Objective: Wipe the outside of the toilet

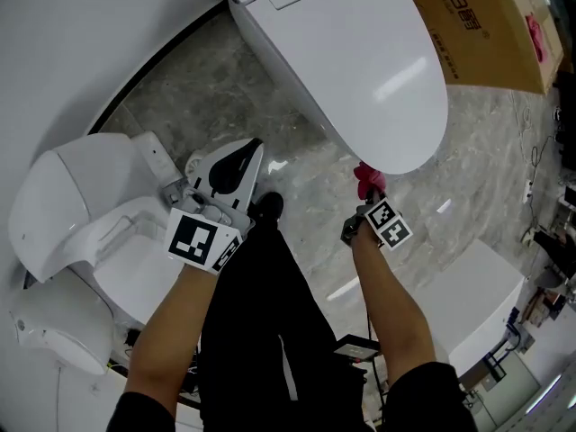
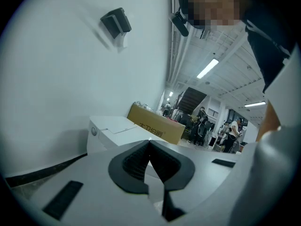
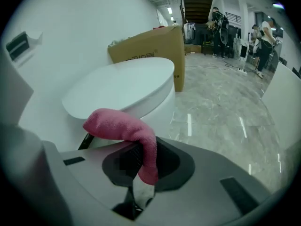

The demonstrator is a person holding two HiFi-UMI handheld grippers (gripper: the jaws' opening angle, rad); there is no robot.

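Note:
A white toilet with its lid down stands ahead of me on the marble floor. It also shows in the right gripper view as the toilet, and in the left gripper view as the toilet. My right gripper is shut on a pink cloth, held just below the front of the toilet bowl. The cloth droops over the jaws. My left gripper is held to the left, jaws shut with nothing between them, pointing up toward the toilet tank.
A second white toilet with a raised seat stands at the lower left. A brown cardboard box lies behind the toilet at the upper right. A white curved wall bounds the left. A white fixture sits at the right.

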